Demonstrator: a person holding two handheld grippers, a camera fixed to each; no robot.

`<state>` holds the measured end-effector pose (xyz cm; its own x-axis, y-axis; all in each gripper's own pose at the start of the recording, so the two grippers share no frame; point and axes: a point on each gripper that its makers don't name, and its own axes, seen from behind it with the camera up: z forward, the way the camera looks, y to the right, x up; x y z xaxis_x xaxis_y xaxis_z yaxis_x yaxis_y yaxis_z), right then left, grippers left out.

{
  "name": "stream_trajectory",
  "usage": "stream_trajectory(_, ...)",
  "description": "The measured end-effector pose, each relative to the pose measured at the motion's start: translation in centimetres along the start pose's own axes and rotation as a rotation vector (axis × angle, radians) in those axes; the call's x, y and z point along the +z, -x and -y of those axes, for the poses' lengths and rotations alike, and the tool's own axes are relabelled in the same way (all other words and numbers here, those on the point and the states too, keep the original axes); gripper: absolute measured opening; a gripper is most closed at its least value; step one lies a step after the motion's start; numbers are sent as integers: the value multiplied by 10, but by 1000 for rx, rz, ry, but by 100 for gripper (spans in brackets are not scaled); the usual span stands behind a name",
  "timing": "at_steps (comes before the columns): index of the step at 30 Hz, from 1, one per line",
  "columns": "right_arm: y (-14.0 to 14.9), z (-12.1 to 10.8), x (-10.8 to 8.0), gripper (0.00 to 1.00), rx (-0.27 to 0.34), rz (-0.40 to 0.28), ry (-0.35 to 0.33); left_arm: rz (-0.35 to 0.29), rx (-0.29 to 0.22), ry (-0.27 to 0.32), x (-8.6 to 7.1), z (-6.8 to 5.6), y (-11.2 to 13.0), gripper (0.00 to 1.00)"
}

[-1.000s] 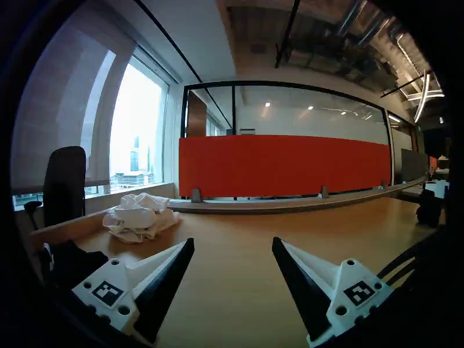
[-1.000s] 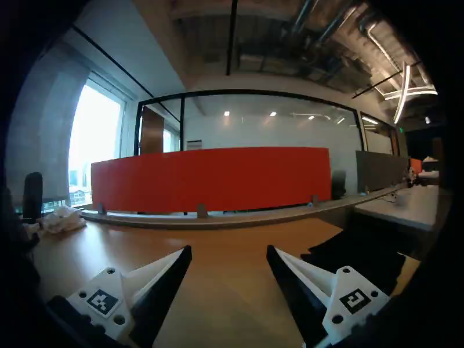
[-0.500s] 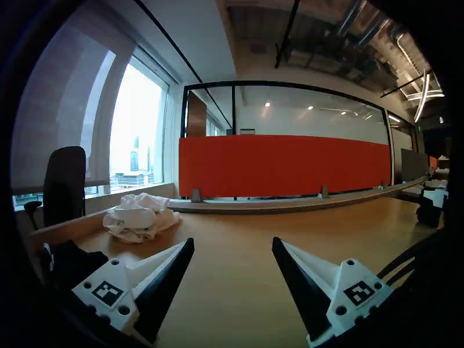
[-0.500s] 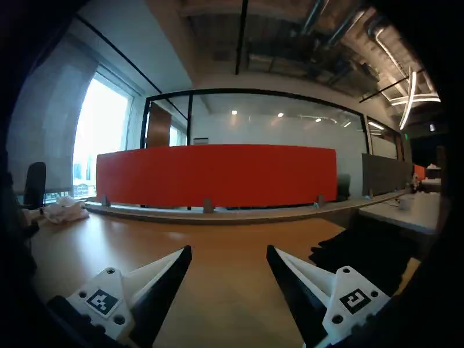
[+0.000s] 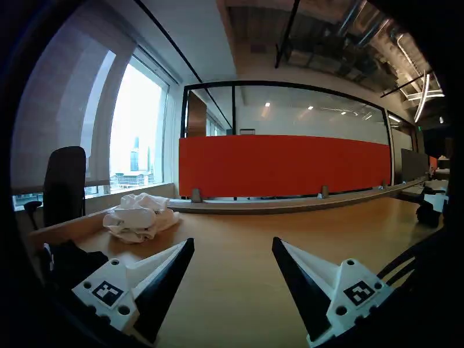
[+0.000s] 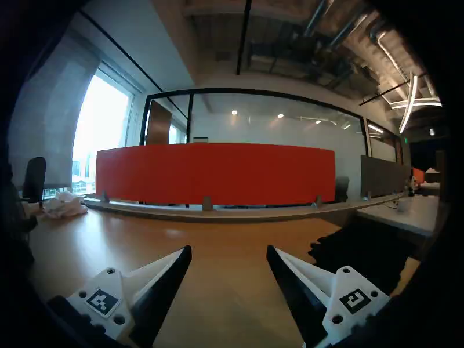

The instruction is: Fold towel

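Note:
A crumpled white towel (image 5: 141, 217) lies in a heap on the wooden table (image 5: 243, 232), at the far left near the window. In the right gripper view the same towel (image 6: 64, 205) is small and far off at the left. My left gripper (image 5: 233, 243) stands open low over the table, right of the towel and well short of it, with nothing between its fingers. My right gripper (image 6: 229, 249) is open too, over bare wood, holding nothing. The other gripper (image 5: 430, 209) shows dimly at the right edge of the left gripper view.
A red divider panel (image 5: 284, 165) runs along the table's far edge. A black office chair (image 5: 64, 185) stands at the left by the window. A dark cloth (image 6: 371, 252) lies on the table at the right. A dark object (image 5: 72, 264) sits at the near left.
The right gripper view has tilted up and drifted slightly, so the towel and divider sit a little higher. The left gripper has stayed still. Both stay open.

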<state>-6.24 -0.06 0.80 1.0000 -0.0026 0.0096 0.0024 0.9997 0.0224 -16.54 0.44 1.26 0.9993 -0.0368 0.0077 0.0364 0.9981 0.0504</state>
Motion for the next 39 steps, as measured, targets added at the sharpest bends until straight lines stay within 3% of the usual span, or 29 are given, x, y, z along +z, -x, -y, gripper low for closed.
stream_trajectory(39, -2, 4, -3, 100, 6, 7, -13, 0, 0, 0, 0, 1, -1, 100)
